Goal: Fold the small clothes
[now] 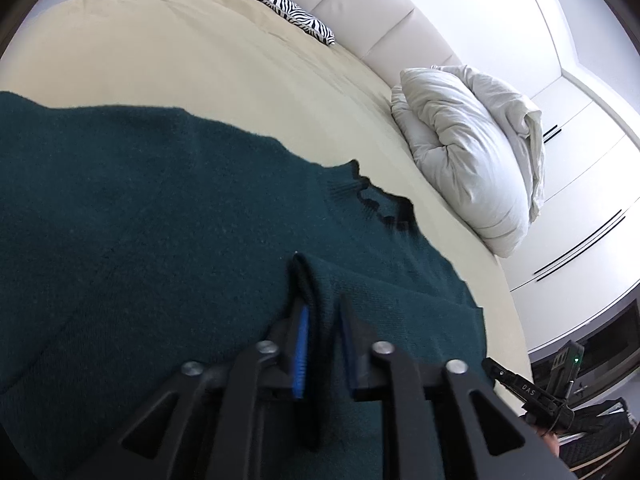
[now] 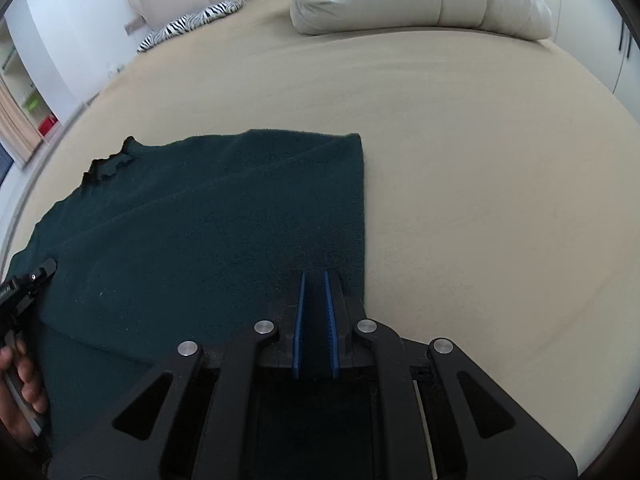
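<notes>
Dark green knit sweater [image 2: 208, 220] lies flat on the beige bed [image 2: 460, 160]: soft, limp, best taken by a hem or corner. Left gripper [image 1: 320, 304] stands spread, a fold edge loose between its pads; right gripper [image 2: 316, 276] is pressed together on the sweater's near corner. Beyond the sweater, a white duvet [image 1: 468, 148] and zebra pillow [image 1: 288, 12] lie well clear.

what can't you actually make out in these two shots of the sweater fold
- Left wrist view: the near part of the green sweater is hidden under the left gripper; its left side is cut off by the frame edge.
- Right wrist view: the fabric between the right gripper pads is too dark to tell its layers.
- Right wrist view: the hand is cut off at the left edge.
- Both views: the bed edges run out of frame.
</notes>
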`<state>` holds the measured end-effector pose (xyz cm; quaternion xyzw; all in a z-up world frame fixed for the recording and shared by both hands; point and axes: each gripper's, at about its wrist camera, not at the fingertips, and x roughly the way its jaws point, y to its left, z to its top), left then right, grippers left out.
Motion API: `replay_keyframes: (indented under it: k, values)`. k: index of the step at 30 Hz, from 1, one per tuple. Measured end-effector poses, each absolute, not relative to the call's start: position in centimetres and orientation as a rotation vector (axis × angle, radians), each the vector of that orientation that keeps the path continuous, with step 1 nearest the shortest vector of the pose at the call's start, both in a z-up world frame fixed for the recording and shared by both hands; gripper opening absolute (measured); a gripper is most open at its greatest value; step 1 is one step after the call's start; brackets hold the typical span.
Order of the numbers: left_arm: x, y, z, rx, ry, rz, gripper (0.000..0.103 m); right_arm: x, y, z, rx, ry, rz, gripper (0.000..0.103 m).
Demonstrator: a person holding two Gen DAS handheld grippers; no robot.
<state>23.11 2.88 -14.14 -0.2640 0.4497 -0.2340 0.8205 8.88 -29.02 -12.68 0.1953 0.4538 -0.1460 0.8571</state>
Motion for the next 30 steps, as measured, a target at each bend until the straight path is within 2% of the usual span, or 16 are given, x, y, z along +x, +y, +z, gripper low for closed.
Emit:
replay_keyframes:
  k: [1,2,3,4,6,7,9,11,13,16,19,30]
  values:
    - [22.8,3.3,-13.5,-0.567,0.937,-0.493,0.048,8.5,-29.4,-12.3,0.448,0.948,-0.315,0.009]
    - [22.4,3.9,-12.6,-0.576,0.911,-0.477,0.071,7.9,-29.7,-11.5,0.486,0.927,-0.324,0.011]
    - [21.9,4.6,-11.9,-0.586,0.889,-0.46,0.089,7.2,-29.8,-10.2,0.498,0.884,-0.325,0.012]
    - [21.3,5.5,-10.8,-0.603,0.859,-0.441,0.093,6.7,-29.6,-8.8,0.487,0.839,-0.327,0.013]
    - [19.9,7.5,-9.1,-0.647,0.813,-0.456,0.094,4.9,-28.3,-6.3,0.465,0.755,-0.311,0.013]
    - [18.5,9.0,-8.2,-0.665,0.792,-0.455,0.094,4.2,-27.7,-5.5,0.468,0.734,-0.294,0.017]
    - [16.4,11.7,-7.4,-0.681,0.756,-0.43,0.094,2.3,-26.1,-4.2,0.495,0.7,-0.258,0.033]
    - [13.8,15.8,-7.4,-0.738,0.723,-0.373,0.094,0.9,-24.2,-3.5,0.521,0.657,-0.221,0.07]
    - [11.0,21.2,-8.4,-0.838,0.701,-0.267,0.094,-0.3,-21.9,-3.0,0.532,0.606,-0.195,0.079]
    - [7.5,28.7,-10.9,-1.032,0.673,-0.121,0.092,-1.5,-18.3,-3.1,0.566,0.623,-0.121,0.079]
    - [4.7,34.8,-13.0,-1.214,0.624,-0.009,0.082,-1.8,-15.2,-3.5,0.625,0.651,-0.048,0.079]
    - [5.5,40.9,-15.5,-1.425,0.506,0.152,0.077,-1.8,-7.9,-3.7,0.646,0.697,0.024,0.079]
